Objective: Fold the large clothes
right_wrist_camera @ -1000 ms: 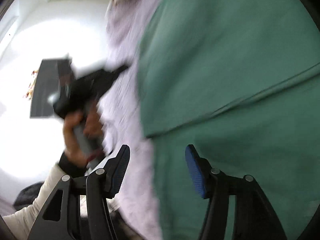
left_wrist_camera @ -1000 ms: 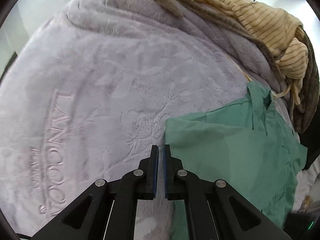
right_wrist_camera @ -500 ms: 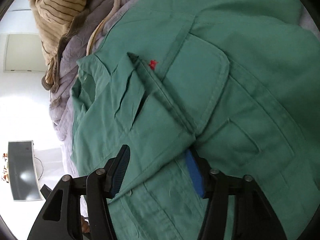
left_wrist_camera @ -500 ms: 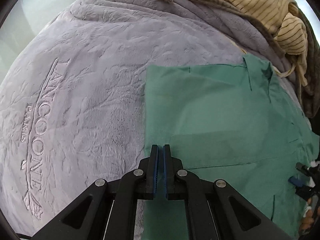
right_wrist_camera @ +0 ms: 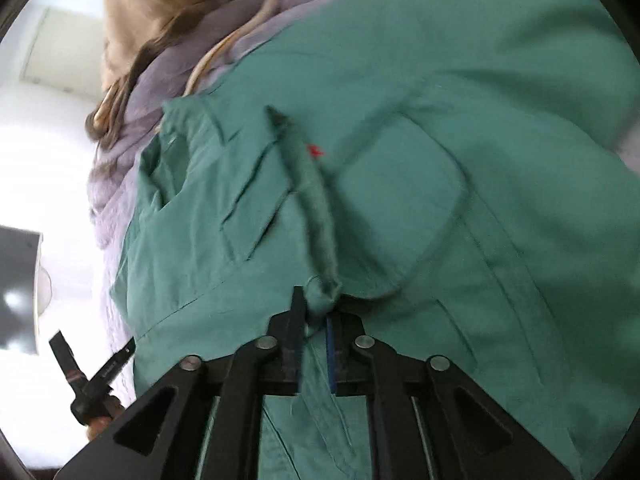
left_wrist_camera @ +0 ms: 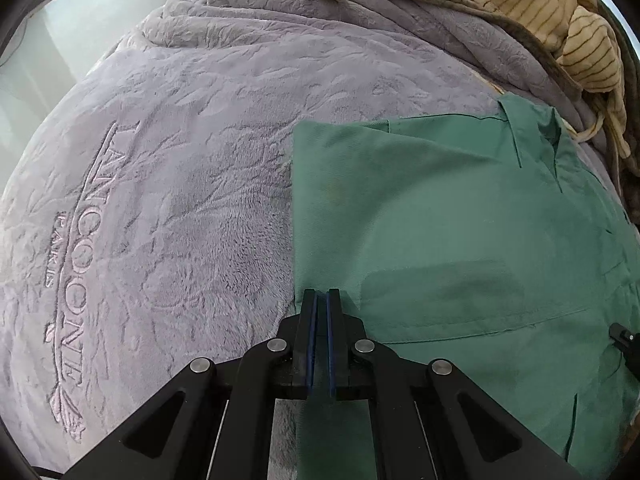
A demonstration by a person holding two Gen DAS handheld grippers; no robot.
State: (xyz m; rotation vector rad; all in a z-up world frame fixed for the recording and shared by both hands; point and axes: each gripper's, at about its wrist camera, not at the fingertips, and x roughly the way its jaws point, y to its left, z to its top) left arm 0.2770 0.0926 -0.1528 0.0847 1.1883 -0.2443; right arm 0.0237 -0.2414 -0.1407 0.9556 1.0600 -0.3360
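Note:
A green shirt [left_wrist_camera: 440, 220] lies spread on a lilac plush blanket [left_wrist_camera: 180, 160]. My left gripper [left_wrist_camera: 321, 294] is shut at the shirt's left edge, and green cloth shows between its pads. In the right wrist view the shirt [right_wrist_camera: 400, 200] shows its collar, a chest pocket and a raised ridge of cloth. My right gripper [right_wrist_camera: 316, 304] pinches the near end of that ridge. Its jaws are opening slightly, with the bunched cloth still between the pads. The left gripper [right_wrist_camera: 92, 368] shows at the lower left of that view.
A beige striped garment [left_wrist_camera: 540, 12] and a brown-edged throw are heaped at the back right, beyond the shirt's collar. Embossed lettering [left_wrist_camera: 76, 260] runs across the blanket on the left. A dark screen [right_wrist_camera: 16, 288] stands off the blanket's far side.
The shirt, crumpled at the right a second ago, now lies spread flat with its left edge drawn across the blanket. The right gripper, then wide open, has swung over and shut on a ridge beside the pocket.

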